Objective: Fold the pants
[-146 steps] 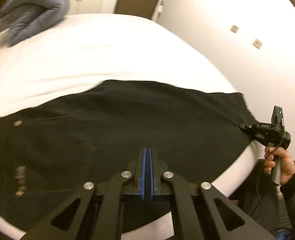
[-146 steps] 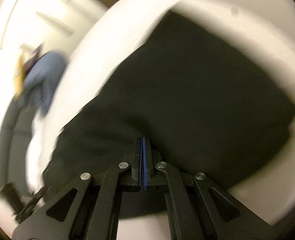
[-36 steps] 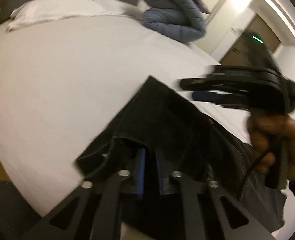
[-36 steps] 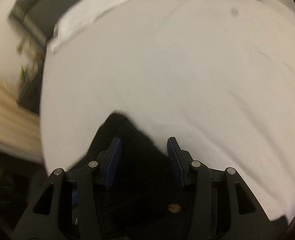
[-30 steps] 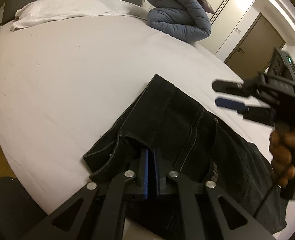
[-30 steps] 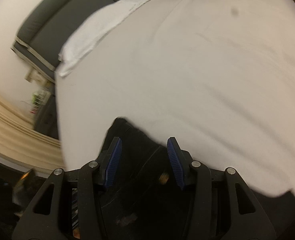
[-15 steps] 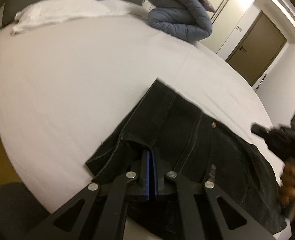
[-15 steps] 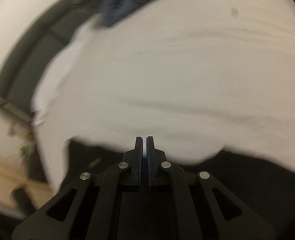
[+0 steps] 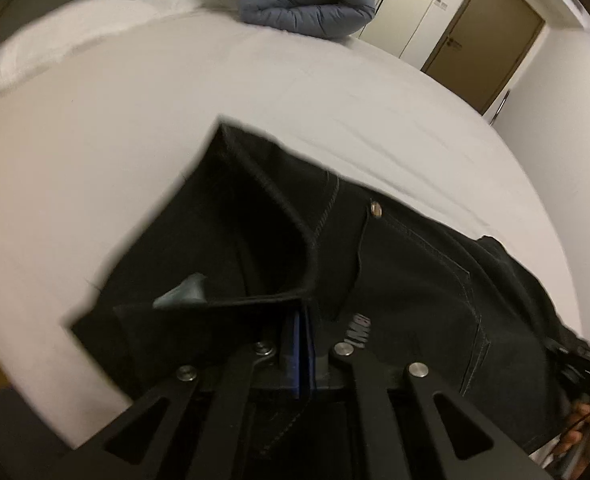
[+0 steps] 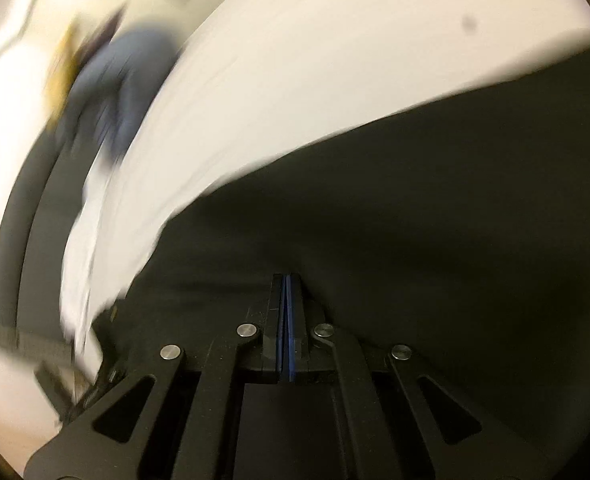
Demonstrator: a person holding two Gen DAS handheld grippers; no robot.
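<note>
Black jeans (image 9: 395,264) lie on a white bed (image 9: 143,112). My left gripper (image 9: 301,320) is shut on the waistband edge of the jeans and lifts it, so the inside of the waist opens toward me. A metal button (image 9: 375,210) and a pocket seam show to the right. My right gripper (image 10: 286,280) has its jaws together over the black jeans (image 10: 435,208); the view is blurred, and I cannot see cloth between the pads. It also shows in the left wrist view (image 9: 575,364) at the jeans' far right end.
A folded blue-grey puffy jacket (image 9: 307,4) lies at the far side of the bed. A brown door (image 9: 483,32) and white walls stand beyond. A white pillow (image 9: 55,40) lies at the back left. The bed edge runs along the lower left.
My left gripper has raised the waistband, opening the waist. My right gripper shut and swung from the waist end to the jeans' other end, its view still blurred.
</note>
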